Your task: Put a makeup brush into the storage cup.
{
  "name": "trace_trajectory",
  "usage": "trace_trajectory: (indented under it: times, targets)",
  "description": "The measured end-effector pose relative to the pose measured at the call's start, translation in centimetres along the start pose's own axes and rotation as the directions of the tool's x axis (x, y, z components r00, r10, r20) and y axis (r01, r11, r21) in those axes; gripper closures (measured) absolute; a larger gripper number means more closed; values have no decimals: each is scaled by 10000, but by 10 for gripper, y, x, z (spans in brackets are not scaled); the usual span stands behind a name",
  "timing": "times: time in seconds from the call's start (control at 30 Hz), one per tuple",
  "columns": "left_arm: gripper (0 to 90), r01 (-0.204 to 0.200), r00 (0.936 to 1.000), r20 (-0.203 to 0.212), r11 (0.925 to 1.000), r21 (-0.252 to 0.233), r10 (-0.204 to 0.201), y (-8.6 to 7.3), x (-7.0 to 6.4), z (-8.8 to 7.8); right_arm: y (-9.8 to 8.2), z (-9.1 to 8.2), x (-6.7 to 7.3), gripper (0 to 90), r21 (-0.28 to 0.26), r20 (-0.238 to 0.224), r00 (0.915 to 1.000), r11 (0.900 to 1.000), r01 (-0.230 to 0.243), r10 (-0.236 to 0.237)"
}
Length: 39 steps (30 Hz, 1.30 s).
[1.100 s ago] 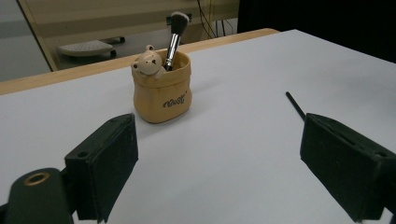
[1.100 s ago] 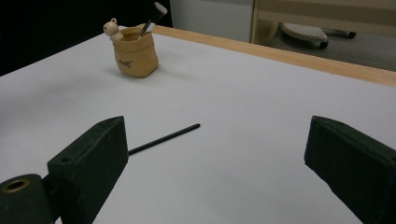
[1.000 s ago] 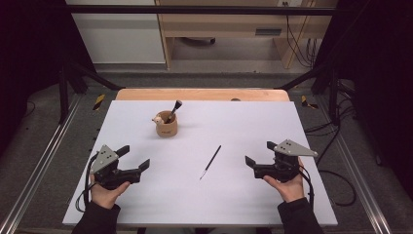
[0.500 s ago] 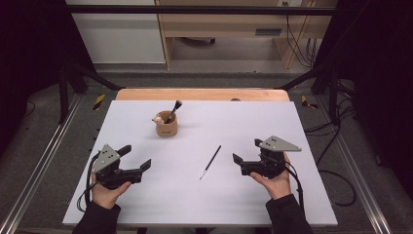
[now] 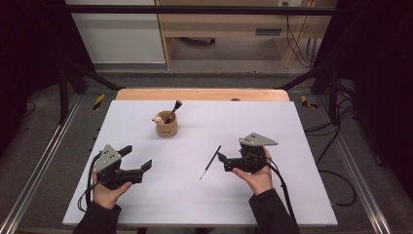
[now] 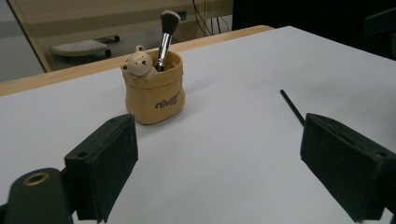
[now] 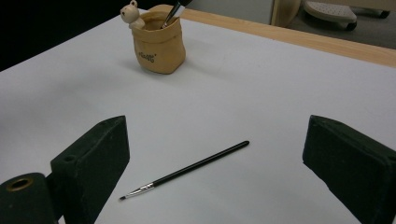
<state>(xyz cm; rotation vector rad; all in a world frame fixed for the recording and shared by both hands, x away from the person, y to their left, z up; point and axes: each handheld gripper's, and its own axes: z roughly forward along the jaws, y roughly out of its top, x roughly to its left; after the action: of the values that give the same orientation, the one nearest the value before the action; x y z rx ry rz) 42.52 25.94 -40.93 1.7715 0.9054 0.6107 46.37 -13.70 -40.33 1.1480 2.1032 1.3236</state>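
Your right gripper (image 5: 220, 159) moved left, jaws spread around the thin brush (image 7: 184, 171) to grab it; left gripper (image 5: 138, 159) idles, unclenched.

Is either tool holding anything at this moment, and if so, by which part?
Nothing is held. Both the left tool and right tool are open and empty; the thin brush lies on the table between the right tool's jaws, untouched.

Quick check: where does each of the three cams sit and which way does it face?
High view: above the person's side, looking forward and down at the table; both forearms, left gripper, right gripper.
Left gripper view: rides the left gripper, facing the pot; open jaws.
Right gripper view: rides the right gripper, facing the thin brush; open jaws.
All share pot and thin brush.
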Motion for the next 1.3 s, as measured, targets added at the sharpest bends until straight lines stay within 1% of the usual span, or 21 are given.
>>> trace_trajectory:
  times: [0.1,0.23,0.33,0.57,0.6,0.67,0.7,0.77,0.9,0.97,1.1,1.3]
  targets:
    - [105,-18,10000,-2,10000,23,18,0,0,0,1,9,3,79,181,35,10000,9998,-6,6]
    - [105,-44,10000,11,10000,45,44,0,-1,1,0,15,6,80,318,84,10000,9995,-34,31]
    - [105,-52,10000,26,10000,53,52,0,-1,1,-2,24,9,84,595,125,9999,9982,-83,76]
    - [104,-102,9999,27,9999,78,102,0,-2,2,-4,36,12,97,813,196,9998,9966,-108,93]
    - [104,-114,9999,26,9999,79,114,0,-2,1,-5,39,14,102,942,212,9996,9954,-198,179]
    - [104,-105,9999,36,9999,79,104,0,-2,2,-5,41,15,105,1000,216,9996,9948,-210,189]
    - [104,-122,9999,34,9999,95,122,0,-2,2,-6,45,16,110,1071,218,9997,9941,-170,147]
    - [104,-119,9999,38,9999,93,119,-1,-2,2,-6,47,17,112,1127,242,9995,9933,-244,218]
    - [104,-125,9999,58,9999,73,125,0,-2,1,-9,54,17,116,1260,300,9993,9917,-242,206]
    - [104,-128,9999,77,9999,73,128,0,-2,1,-10,57,17,119,1315,287,9991,9907,-340,304]
    - [103,-171,9998,100,9998,78,170,0,-3,1,-12,62,18,126,1408,307,9991,9895,-337,296]
    - [104,-147,9999,89,9999,57,147,0,-2,1,-17,72,19,140,1719,424,9988,9846,-321,251]
